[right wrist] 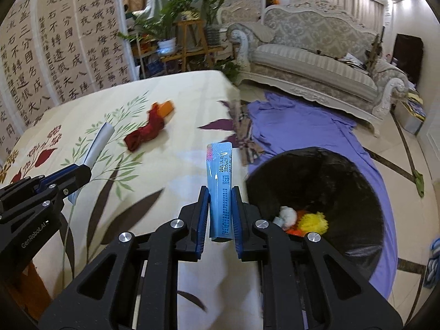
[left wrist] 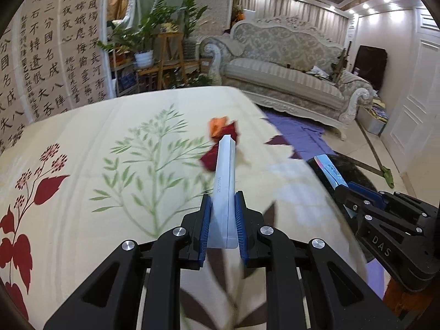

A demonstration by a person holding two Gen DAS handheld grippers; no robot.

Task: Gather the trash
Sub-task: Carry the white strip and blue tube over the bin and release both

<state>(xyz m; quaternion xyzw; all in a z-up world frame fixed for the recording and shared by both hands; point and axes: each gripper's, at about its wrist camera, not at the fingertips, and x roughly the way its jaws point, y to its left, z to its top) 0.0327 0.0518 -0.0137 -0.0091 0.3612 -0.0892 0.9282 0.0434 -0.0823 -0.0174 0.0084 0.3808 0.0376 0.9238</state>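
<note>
We hold one piece of trash in each gripper. The left gripper (left wrist: 223, 220) is clamped on a white sachet (left wrist: 225, 187), gripped near its lower end, the long free end projecting forward over the tabletop (left wrist: 82, 143). The right gripper (right wrist: 220, 214) is closed on a blue sachet (right wrist: 220, 187), also held low, upright between the pads. Both sachets look light, thin and fairly stiff; their smooth film may slip, so we judge a grip across the flat faces best. The black-lined bin (right wrist: 357, 187) stands beside the tabletop, just right of the blue sachet, with trash already inside. A red crumpled wrapper (right wrist: 144, 134) and an orange scrap (right wrist: 166, 107), soft and light, lie on the tabletop.
</note>
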